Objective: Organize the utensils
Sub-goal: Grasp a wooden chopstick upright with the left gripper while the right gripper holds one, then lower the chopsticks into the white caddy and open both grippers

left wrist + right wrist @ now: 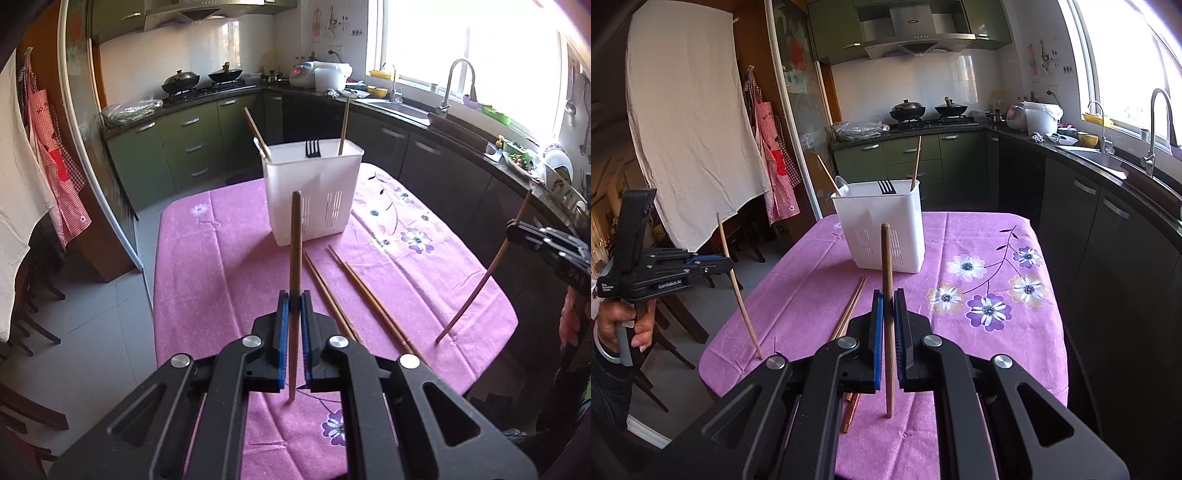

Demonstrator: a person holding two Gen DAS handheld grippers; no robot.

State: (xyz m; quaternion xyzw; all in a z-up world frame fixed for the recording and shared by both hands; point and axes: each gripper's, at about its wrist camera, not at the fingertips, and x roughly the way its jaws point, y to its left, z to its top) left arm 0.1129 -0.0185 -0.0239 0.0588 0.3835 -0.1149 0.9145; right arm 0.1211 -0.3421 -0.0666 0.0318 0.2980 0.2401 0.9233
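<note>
In a home kitchen, a person is holding 2 handheld grippers over a table draped in a pink floral cloth (229,236), each clamped on 1 wooden chopstick. The left gripper (294,306) is pinching the left chopstick (295,236) between its blue pads, the stick standing nearly upright; the right gripper (889,306) is doing the same with the right chopstick (886,266). The white utensil holder (310,184) is standing toward the far end of the table, ahead of both tools and well apart from them, already carrying 2 chopsticks, a black fork (312,148) and a spoon. 2 more chopsticks (365,291) are lying flat on the cloth between holder and grippers (still awaiting pickup). To seat each stick cleanly, the lower tip should probably be clearing the holder's rim before descending, 1 gripper going in at a time, with the jaws parting only once the tip is inside a compartment.
</note>
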